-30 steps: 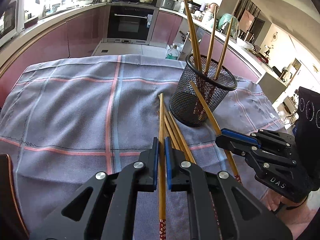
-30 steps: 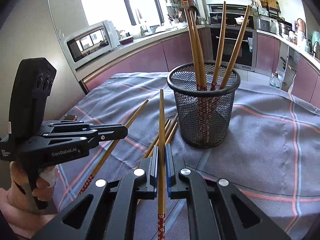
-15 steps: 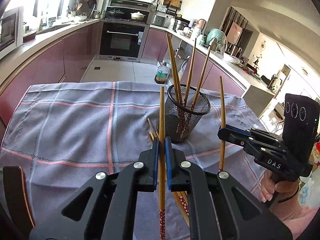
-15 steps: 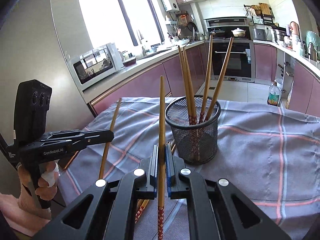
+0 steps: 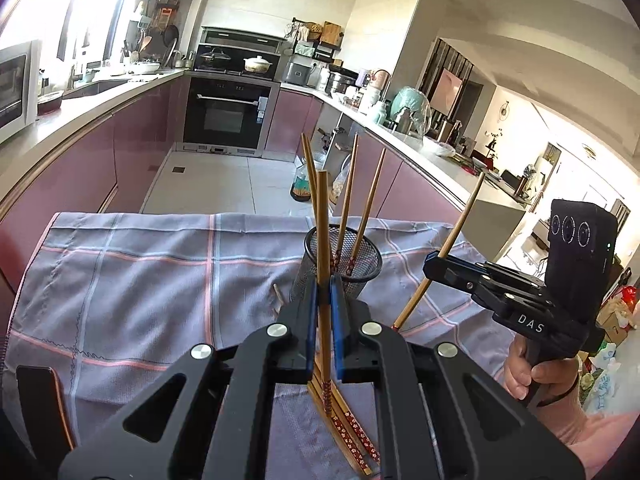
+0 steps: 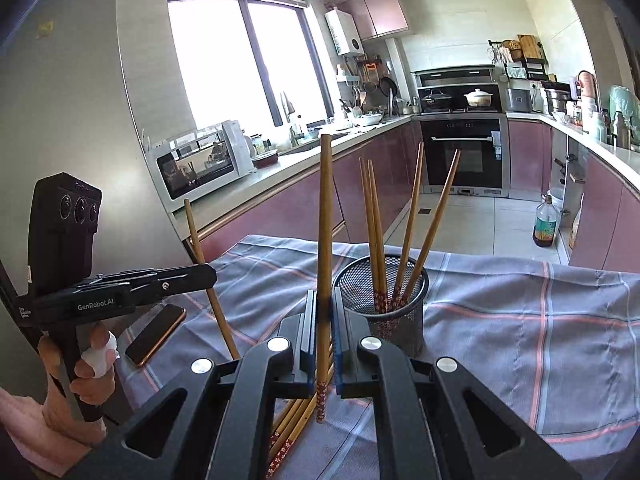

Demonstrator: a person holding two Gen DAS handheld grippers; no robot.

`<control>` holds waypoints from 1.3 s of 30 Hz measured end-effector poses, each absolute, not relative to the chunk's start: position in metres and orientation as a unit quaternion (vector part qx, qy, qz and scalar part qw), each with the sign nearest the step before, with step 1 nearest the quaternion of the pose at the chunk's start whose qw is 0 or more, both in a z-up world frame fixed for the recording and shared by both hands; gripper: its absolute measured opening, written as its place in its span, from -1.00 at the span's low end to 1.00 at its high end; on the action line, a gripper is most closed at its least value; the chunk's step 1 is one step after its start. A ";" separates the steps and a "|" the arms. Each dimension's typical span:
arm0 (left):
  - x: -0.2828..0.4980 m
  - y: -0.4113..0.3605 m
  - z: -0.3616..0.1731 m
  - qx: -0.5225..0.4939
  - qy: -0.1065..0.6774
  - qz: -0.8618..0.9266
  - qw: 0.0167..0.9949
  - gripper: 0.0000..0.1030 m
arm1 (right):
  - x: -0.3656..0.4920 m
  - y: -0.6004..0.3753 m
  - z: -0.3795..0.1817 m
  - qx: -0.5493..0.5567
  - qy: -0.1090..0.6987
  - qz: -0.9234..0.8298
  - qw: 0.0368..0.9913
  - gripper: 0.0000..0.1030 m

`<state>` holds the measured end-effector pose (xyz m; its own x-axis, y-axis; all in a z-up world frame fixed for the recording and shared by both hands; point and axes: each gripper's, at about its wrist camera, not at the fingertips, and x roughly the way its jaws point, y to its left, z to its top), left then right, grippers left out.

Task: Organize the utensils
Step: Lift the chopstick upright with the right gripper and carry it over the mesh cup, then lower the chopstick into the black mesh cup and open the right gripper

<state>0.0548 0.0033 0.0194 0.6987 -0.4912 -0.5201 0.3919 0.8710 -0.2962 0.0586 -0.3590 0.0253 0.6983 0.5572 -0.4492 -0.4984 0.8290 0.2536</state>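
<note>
A black mesh cup stands on the checked cloth and holds several wooden chopsticks. My left gripper is shut on one chopstick, held upright above the table in front of the cup. My right gripper is shut on another chopstick, also upright, left of the cup. Each gripper shows in the other's view, the right one and the left one. Several loose chopsticks lie on the cloth below the grippers.
A dark phone lies on the cloth at the left edge. Kitchen counters, an oven and a microwave stand behind the table. A bottle stands on the floor.
Both grippers have lifted their chopsticks off the cloth and tipped them from lying flat to upright. Both have pulled back and up from the cup.
</note>
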 end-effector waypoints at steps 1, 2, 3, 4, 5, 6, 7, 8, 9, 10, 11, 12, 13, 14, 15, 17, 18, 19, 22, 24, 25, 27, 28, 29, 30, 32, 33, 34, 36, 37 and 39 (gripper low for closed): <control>0.055 0.003 0.023 -0.082 0.301 -0.242 0.919 -0.86 | 0.059 -0.360 0.028 0.056 0.259 0.286 0.921 -0.89; 0.054 0.003 0.027 -0.082 0.296 -0.242 0.920 -0.86 | 0.060 -0.361 0.031 0.055 0.255 0.285 0.922 -0.89; 0.054 0.002 0.031 -0.083 0.291 -0.244 0.921 -0.86 | 0.060 -0.362 0.032 0.055 0.252 0.285 0.923 -0.89; 0.055 0.003 0.034 -0.085 0.288 -0.247 0.921 -0.86 | 0.060 -0.363 0.035 0.055 0.248 0.284 0.924 -0.89; 0.055 0.003 0.037 -0.086 0.286 -0.249 0.921 -0.86 | 0.060 -0.363 0.036 0.055 0.245 0.284 0.925 -0.89; 0.055 0.002 0.039 -0.086 0.282 -0.251 0.922 -0.86 | 0.060 -0.364 0.039 0.055 0.241 0.284 0.926 -0.89; 0.056 0.002 0.043 -0.086 0.279 -0.251 0.923 -0.86 | 0.061 -0.364 0.041 0.055 0.238 0.284 0.927 -0.89; 0.056 0.001 0.045 -0.086 0.276 -0.252 0.923 -0.86 | 0.062 -0.364 0.043 0.054 0.235 0.284 0.928 -0.89; 0.056 0.001 0.048 -0.086 0.273 -0.253 0.924 -0.86 | 0.063 -0.365 0.045 0.053 0.233 0.283 0.929 -0.89; 0.057 0.000 0.051 -0.085 0.270 -0.254 0.925 -0.86 | 0.064 -0.366 0.047 0.052 0.230 0.282 0.930 -0.89; 0.057 -0.001 0.055 -0.085 0.267 -0.255 0.925 -0.86 | 0.065 -0.366 0.048 0.053 0.228 0.281 0.931 -0.89; 0.057 -0.001 0.058 -0.084 0.263 -0.257 0.926 -0.86 | 0.066 -0.367 0.050 0.054 0.225 0.281 0.931 -0.89; 0.058 -0.002 0.060 -0.084 0.261 -0.258 0.927 -0.86 | 0.067 -0.367 0.051 0.055 0.224 0.281 0.932 -0.89; 0.059 -0.003 0.064 -0.085 0.258 -0.259 0.927 -0.86 | 0.068 -0.367 0.052 0.055 0.222 0.281 0.932 -0.89; 0.059 -0.004 0.067 -0.085 0.256 -0.261 0.927 -0.86 | 0.068 -0.367 0.054 0.055 0.219 0.279 0.933 -0.89; 0.061 -0.005 0.073 -0.085 0.250 -0.264 0.928 -0.86 | 0.069 -0.368 0.057 0.055 0.214 0.279 0.935 -0.89; 0.060 -0.006 0.076 -0.083 0.247 -0.265 0.928 -0.86 | 0.070 -0.368 0.060 0.054 0.211 0.279 0.935 -0.89; 0.060 -0.008 0.079 -0.082 0.244 -0.265 0.929 -0.86 | 0.070 -0.368 0.061 0.053 0.208 0.278 0.936 -0.89; 0.063 -0.011 0.088 -0.081 0.238 -0.270 0.930 -0.86 | 0.073 -0.369 0.067 0.052 0.202 0.276 0.938 -0.89; 0.064 -0.013 0.094 -0.080 0.232 -0.270 0.931 -0.86 | 0.075 -0.369 0.071 0.050 0.197 0.274 0.940 -0.89; 0.066 -0.014 0.097 -0.079 0.230 -0.271 0.932 -0.86 | 0.076 -0.369 0.073 0.049 0.195 0.274 0.940 -0.89; 0.067 -0.016 0.102 -0.078 0.223 -0.271 0.933 -0.86 | 0.078 -0.369 0.076 0.046 0.191 0.273 0.942 -0.89; 0.069 -0.016 0.105 -0.077 0.220 -0.272 0.933 -0.86 | 0.079 -0.369 0.078 0.045 0.189 0.272 0.943 -0.89; 0.073 -0.016 0.107 -0.076 0.218 -0.272 0.934 -0.86 | 0.080 -0.369 0.079 0.046 0.187 0.272 0.943 -0.89; 0.074 -0.017 0.109 -0.076 0.216 -0.272 0.935 -0.86 | 0.081 -0.370 0.080 0.047 0.187 0.272 0.943 -0.89; 0.076 -0.019 0.112 -0.073 0.211 -0.272 0.936 -0.86 | 0.084 -0.371 0.083 0.049 0.184 0.270 0.944 -0.89; 0.078 -0.021 0.115 -0.072 0.209 -0.272 0.937 -0.86 | 0.086 -0.369 0.083 0.049 0.183 0.270 0.944 -0.89; 0.079 -0.022 0.116 -0.071 0.208 -0.271 0.937 -0.86 | 0.087 -0.369 0.084 0.049 0.181 0.269 0.945 -0.89; 0.083 -0.023 0.118 -0.071 0.206 -0.269 0.938 -0.86 | 0.090 -0.368 0.086 0.049 0.180 0.267 0.945 -0.89; 0.084 -0.024 0.118 -0.071 0.204 -0.268 0.939 -0.86 | 0.091 -0.368 0.086 0.050 0.179 0.267 0.946 -0.89; 0.089 -0.025 0.120 -0.072 0.202 -0.267 0.940 -0.86 | 0.094 -0.368 0.086 0.051 0.178 0.265 0.946 -0.89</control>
<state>0.0887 -0.0253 0.1197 0.7762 -0.5301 -0.3414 0.4718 0.8475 -0.2432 0.0939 -0.3684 0.0861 0.7967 0.5188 -0.3101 -0.4826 0.8549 0.1902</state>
